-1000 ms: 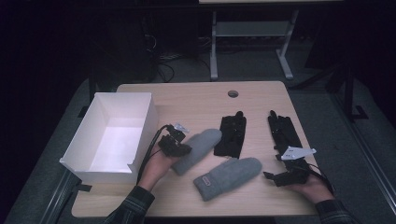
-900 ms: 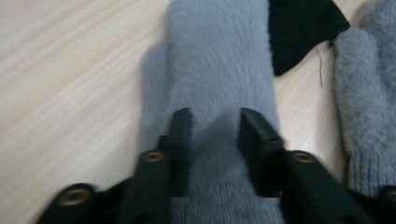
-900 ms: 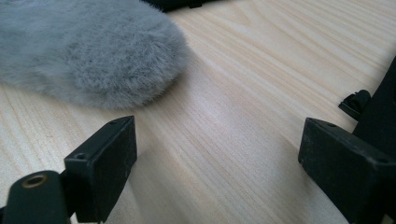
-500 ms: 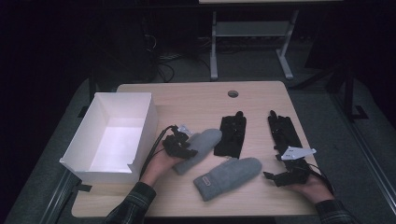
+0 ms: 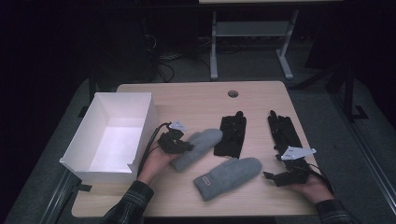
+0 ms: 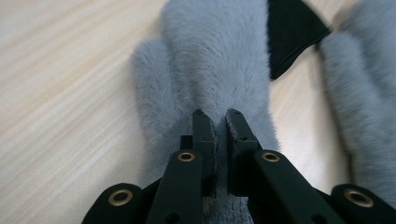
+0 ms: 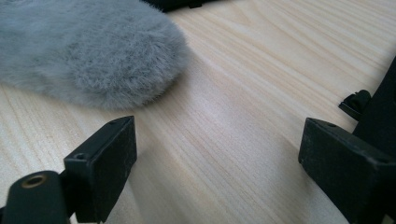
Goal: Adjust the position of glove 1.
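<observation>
Left claw [image 6: 216, 122] pinching grey mitten [image 6: 210, 60], jaws just closing

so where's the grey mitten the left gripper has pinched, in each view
High view: grey mitten left of centre, beside the white box.
Left gripper view: fills the centre, fur pinched between the jaws.
Right gripper view: not in it; that fur is the other mitten.
Shared landmark: the light wooden table.

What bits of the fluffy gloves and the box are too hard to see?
- Grey mitten, left gripper view: its cuff end is hidden behind the left gripper, whose jaws have just been closing on its fur.
- Second grey mitten, right gripper view: cut off by the top and left edges.
- White box, high view: its outer near wall faces away.
</observation>
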The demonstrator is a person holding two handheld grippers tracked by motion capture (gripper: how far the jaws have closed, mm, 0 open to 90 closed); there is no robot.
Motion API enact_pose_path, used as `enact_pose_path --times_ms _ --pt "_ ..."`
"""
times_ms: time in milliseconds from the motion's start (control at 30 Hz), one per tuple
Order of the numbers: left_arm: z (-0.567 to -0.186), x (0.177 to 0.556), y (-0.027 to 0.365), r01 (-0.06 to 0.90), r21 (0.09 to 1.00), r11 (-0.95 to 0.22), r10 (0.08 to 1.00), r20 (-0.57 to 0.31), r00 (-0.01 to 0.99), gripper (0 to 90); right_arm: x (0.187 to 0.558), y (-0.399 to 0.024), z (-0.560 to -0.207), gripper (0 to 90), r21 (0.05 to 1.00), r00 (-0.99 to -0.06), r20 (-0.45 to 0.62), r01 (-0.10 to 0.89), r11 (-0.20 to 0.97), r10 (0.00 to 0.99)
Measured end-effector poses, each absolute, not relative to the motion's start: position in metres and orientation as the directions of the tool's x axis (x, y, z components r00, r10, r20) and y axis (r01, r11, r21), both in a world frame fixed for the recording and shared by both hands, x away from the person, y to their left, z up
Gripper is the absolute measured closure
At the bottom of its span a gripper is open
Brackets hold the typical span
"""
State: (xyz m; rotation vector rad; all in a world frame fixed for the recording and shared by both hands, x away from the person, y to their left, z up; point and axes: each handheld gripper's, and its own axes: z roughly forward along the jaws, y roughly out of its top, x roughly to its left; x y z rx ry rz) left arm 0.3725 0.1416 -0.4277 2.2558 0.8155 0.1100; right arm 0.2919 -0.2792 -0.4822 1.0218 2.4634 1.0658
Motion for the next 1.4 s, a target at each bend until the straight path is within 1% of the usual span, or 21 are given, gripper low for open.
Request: enact_pose_path --times_ms 67,100,167,300,467,600,733,900,1100,1400 --pt "-0.420 0.371 0.143 0.532 0.673 -0.514 0.580 -0.184 0.794 85.0 0.292 -0.279 -0.482 11.3 0.720 -0.715 0.031 0.500 0.481 0.698" --pt "-0.420 0.371 0.143 0.532 0.673 -0.514 0.580 -0.184 0.794 85.0 0.292 -0.279 -0.482 11.3 0.720 -0.715 0.031 0.501 0.481 0.698" --pt "-0.411 0.366 0.143 0.528 0.688 -0.498 0.559 -0.211 0.802 85.0 0.292 -0.279 -0.482 11.3 0.720 -0.715 0.030 0.500 0.481 0.698" --pt "-0.401 0.359 0.137 0.507 0.698 -0.506 0.523 -0.219 0.824 85.0 0.292 -0.279 -0.482 11.3 0.720 -0.715 0.031 0.501 0.481 0.698" --pt "-0.388 0.345 0.119 0.474 0.717 -0.511 0.451 -0.245 0.858 84.9 0.292 -0.279 -0.482 11.3 0.720 -0.715 0.031 0.501 0.481 0.698" --pt "-0.381 0.334 0.099 0.471 0.707 -0.527 0.424 -0.263 0.867 84.9 0.292 -0.279 -0.482 11.3 0.720 -0.715 0.031 0.501 0.480 0.699" --pt "-0.380 0.327 0.087 0.473 0.700 -0.535 0.409 -0.275 0.870 84.9 0.292 -0.279 -0.482 11.3 0.720 -0.715 0.032 0.501 0.480 0.699" --pt "-0.385 0.319 0.068 0.463 0.680 -0.569 0.395 -0.268 0.879 84.8 0.292 -0.279 -0.482 11.3 0.720 -0.715 0.032 0.501 0.480 0.699" --pt "-0.392 0.316 0.060 0.439 0.677 -0.590 0.366 -0.260 0.894 84.9 0.292 -0.279 -0.482 11.3 0.720 -0.715 0.032 0.501 0.480 0.699" --pt "-0.408 0.312 0.047 0.443 0.646 -0.621 0.359 -0.268 0.894 84.9 0.292 -0.279 -0.482 11.3 0.720 -0.715 0.031 0.500 0.480 0.698"
